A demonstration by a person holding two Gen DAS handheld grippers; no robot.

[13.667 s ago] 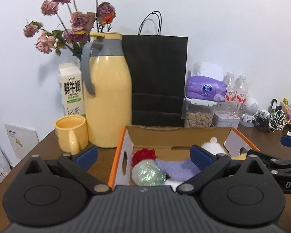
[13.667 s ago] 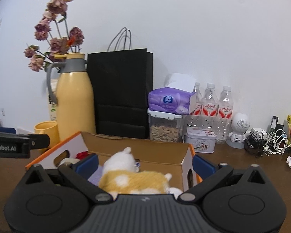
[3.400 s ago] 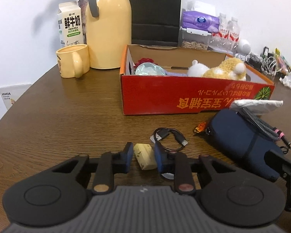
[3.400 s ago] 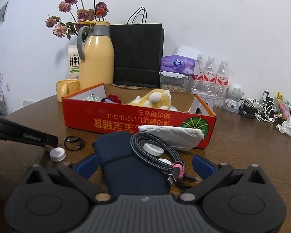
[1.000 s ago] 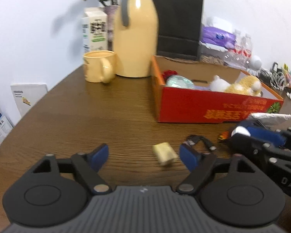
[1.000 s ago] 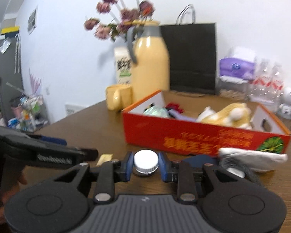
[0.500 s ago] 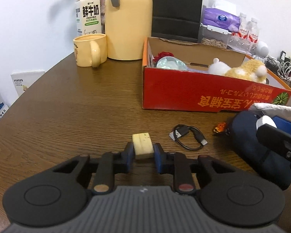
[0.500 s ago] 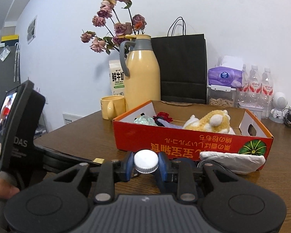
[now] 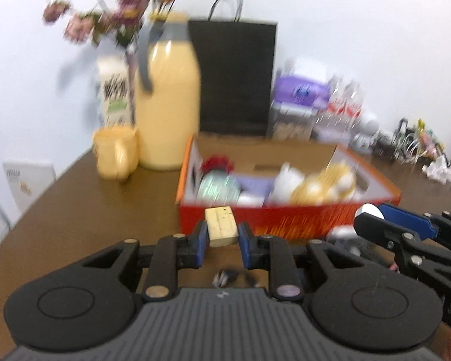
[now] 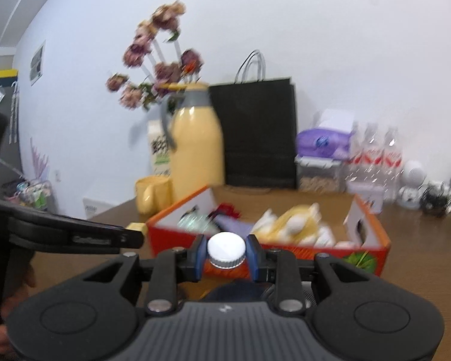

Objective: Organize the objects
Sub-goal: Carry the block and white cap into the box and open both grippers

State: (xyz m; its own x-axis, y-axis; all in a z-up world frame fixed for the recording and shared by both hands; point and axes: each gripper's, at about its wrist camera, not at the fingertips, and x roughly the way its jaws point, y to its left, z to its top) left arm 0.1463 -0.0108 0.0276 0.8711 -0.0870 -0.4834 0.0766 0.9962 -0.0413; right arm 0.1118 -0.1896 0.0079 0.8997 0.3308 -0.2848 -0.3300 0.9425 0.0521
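My left gripper is shut on a pale yellow block and holds it off the table, in front of the red cardboard box. In the right wrist view my right gripper is shut on a white screw cap, also raised before the box. The box holds a yellow and white plush toy, a shiny ball and a red item. Each gripper shows in the other's view: the right gripper at the right, the left gripper at the left. Both views are blurred.
Behind the box stand a yellow jug, a yellow mug, a milk carton, dried flowers, a black paper bag, a tissue pack and water bottles. A dark blue pouch lies under my right gripper, a black cable under the left.
The left gripper closed on the yellow block and lifted it off the table. Both grippers rose and now face the box more from above, the right still holding the white cap.
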